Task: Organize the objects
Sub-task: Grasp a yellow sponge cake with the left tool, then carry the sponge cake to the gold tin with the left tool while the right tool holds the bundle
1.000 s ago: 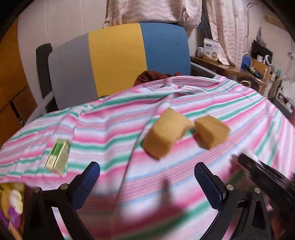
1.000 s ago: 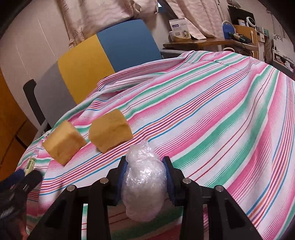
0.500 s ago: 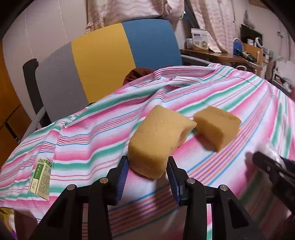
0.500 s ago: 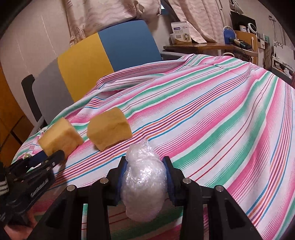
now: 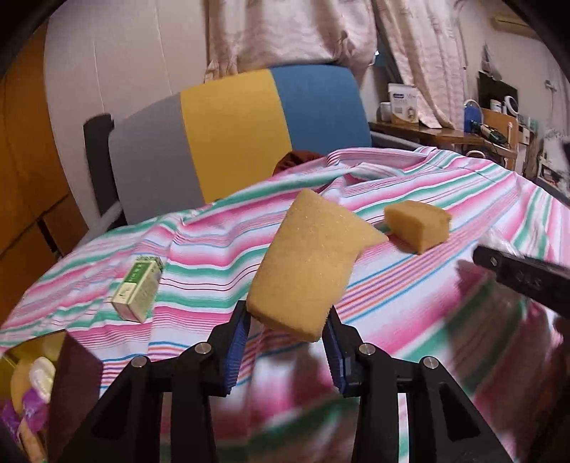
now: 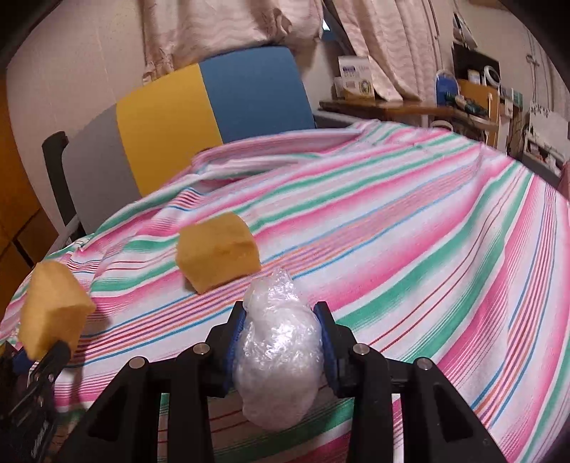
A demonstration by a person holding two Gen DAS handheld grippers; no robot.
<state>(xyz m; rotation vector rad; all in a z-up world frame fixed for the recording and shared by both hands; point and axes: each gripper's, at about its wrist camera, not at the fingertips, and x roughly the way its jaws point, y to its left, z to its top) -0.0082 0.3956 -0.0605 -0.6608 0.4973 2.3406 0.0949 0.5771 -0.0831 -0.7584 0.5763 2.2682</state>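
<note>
The left gripper (image 5: 286, 350) is clamped on a yellow sponge (image 5: 306, 261), its blue pads pressing the sponge's lower end from both sides; the sponge stands tilted, its upper end leaning to the right, and it is lifted off the striped cloth (image 5: 221, 256) beneath it. In the right wrist view the same sponge (image 6: 53, 306) appears at the far left, raised above the cloth with the left gripper below it. A second yellow sponge (image 5: 416, 224) lies on the cloth beyond and to the right of the held one, apart from it; in the right wrist view this second sponge (image 6: 217, 254) rests just ahead of the right gripper's fingers. The right gripper (image 6: 283, 343) is clenched on a wad of clear plastic wrap (image 6: 278, 352), which bulges between the blue pads and protrudes both above and below them. The right gripper's dark body shows at the right edge of the left wrist view, low over the cloth. A small green and white box (image 5: 137, 290) lies on the cloth well to the left of the held sponge, near the cloth's edge. Behind the cloth stands a chair back (image 5: 235, 131) in grey, yellow and blue panels. A wooden shelf (image 6: 399, 105) with boxes and clutter runs along the wall at the right, under pale curtains (image 6: 221, 28).
</note>
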